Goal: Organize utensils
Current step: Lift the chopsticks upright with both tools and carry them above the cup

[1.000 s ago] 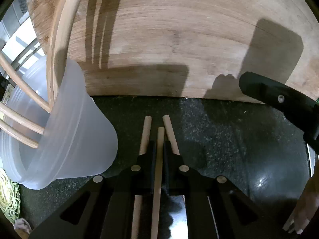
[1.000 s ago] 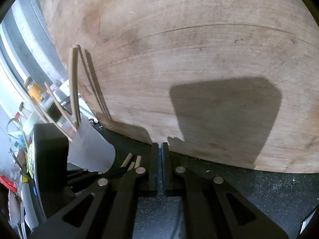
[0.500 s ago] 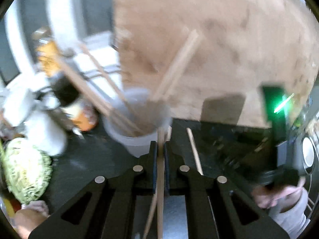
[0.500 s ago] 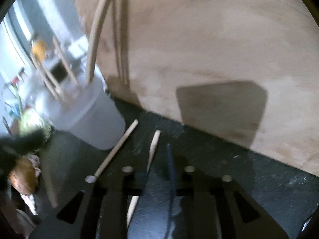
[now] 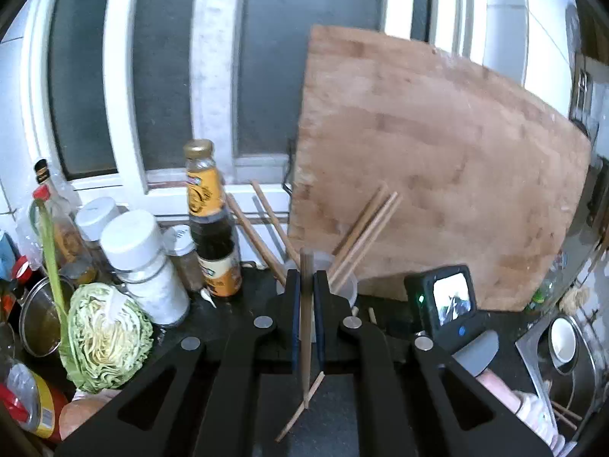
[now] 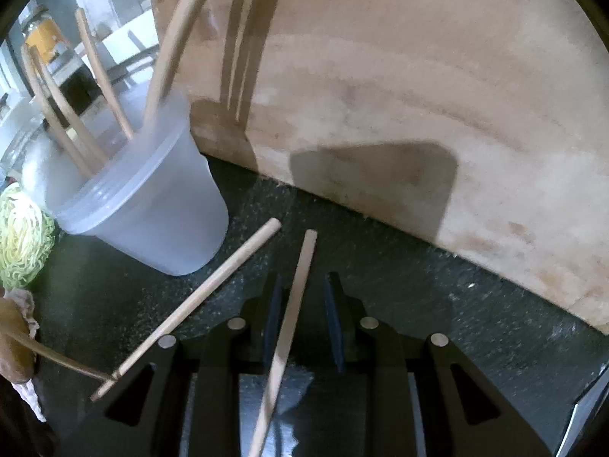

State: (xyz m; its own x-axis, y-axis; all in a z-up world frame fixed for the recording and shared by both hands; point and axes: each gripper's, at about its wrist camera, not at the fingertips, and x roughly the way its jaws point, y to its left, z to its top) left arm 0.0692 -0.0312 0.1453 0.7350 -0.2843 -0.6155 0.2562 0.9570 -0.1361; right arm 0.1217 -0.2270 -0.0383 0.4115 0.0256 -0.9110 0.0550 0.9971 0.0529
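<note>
Left gripper clamps one light, stiff chopstick above the cup; right gripper, parted, straddles another chopstick beside the cup, best pinched mid-shaft.

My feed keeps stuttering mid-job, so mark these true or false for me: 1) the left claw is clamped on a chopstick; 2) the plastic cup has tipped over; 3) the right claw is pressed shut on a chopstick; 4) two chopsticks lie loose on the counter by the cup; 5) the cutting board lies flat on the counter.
1) True: the left claw is shut on a chopstick.
2) False: the plastic cup stands upright with several chopsticks in it.
3) False: the right claw is open; a loose chopstick sits between its pads, unpressed.
4) True: that one and a second chopstick lie on the dark counter.
5) False: the cutting board stands on edge behind the cup.
</note>
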